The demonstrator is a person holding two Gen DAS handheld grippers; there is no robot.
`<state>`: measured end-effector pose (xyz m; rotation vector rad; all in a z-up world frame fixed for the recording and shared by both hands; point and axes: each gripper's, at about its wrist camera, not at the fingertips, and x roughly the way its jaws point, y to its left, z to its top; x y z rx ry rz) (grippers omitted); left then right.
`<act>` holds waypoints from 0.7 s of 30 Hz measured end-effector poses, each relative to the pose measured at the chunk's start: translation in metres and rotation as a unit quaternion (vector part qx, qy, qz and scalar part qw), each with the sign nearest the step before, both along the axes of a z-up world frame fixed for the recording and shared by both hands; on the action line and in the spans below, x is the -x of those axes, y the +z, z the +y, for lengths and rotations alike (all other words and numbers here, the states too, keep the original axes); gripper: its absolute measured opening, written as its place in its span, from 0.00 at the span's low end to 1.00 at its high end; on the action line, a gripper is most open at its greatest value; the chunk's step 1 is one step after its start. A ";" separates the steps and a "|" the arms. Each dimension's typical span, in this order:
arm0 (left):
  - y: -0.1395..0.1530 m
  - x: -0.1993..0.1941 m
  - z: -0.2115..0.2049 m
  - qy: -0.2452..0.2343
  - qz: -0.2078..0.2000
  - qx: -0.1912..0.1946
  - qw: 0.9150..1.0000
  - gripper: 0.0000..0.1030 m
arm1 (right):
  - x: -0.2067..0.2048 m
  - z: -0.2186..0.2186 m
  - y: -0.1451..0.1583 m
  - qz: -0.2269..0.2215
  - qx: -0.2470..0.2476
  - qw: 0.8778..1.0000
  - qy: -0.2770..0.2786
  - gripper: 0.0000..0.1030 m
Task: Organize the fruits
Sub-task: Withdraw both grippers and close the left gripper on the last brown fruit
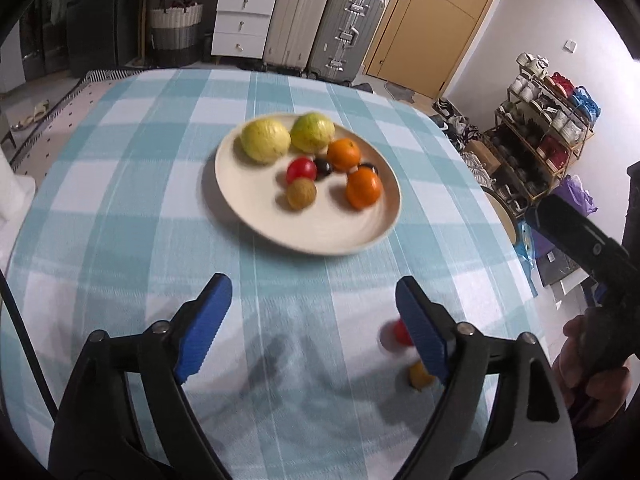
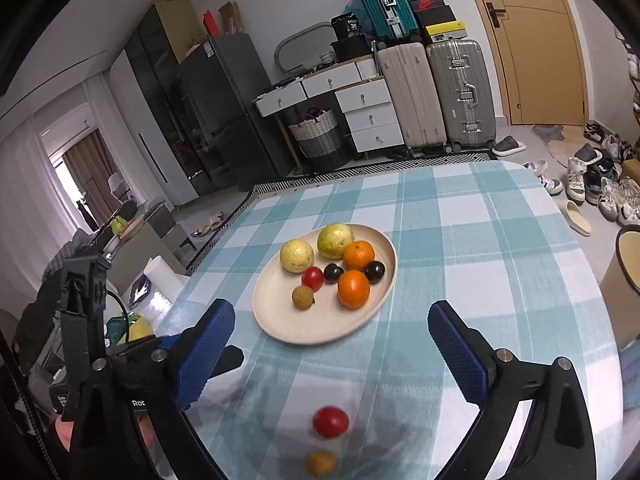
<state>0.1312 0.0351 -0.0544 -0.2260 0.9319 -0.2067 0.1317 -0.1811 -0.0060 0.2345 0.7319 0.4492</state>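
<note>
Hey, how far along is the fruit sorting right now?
Mostly done: two guavas, two oranges, dark plums, a tomato and a brown fruit sit on the plate. Nothing is in hand; the left gripper and right gripper have open, empty jaws. Left: the red tomato and the small yellowish fruit on the tablecloth.

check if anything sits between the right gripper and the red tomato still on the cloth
Nothing visible does. The right gripper is open above the loose red tomato, with only bare tablecloth between its fingers. A small brown fruit lies nearer the camera, behind the tomato rather than in the way.
</note>
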 end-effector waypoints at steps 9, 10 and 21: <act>-0.017 0.031 -0.019 0.002 0.011 -0.001 1.000 0.99 | 0.033 -0.016 -0.003 -0.008 0.000 1.000 -0.004 0.99; -0.019 0.033 -0.022 -0.001 0.015 -0.001 1.000 0.99 | 0.037 -0.019 -0.004 -0.009 -0.002 1.000 -0.007 1.00; -0.038 0.052 -0.067 -0.059 0.034 -0.015 0.998 0.99 | 0.059 -0.040 -0.018 -0.001 0.000 1.000 -0.027 1.00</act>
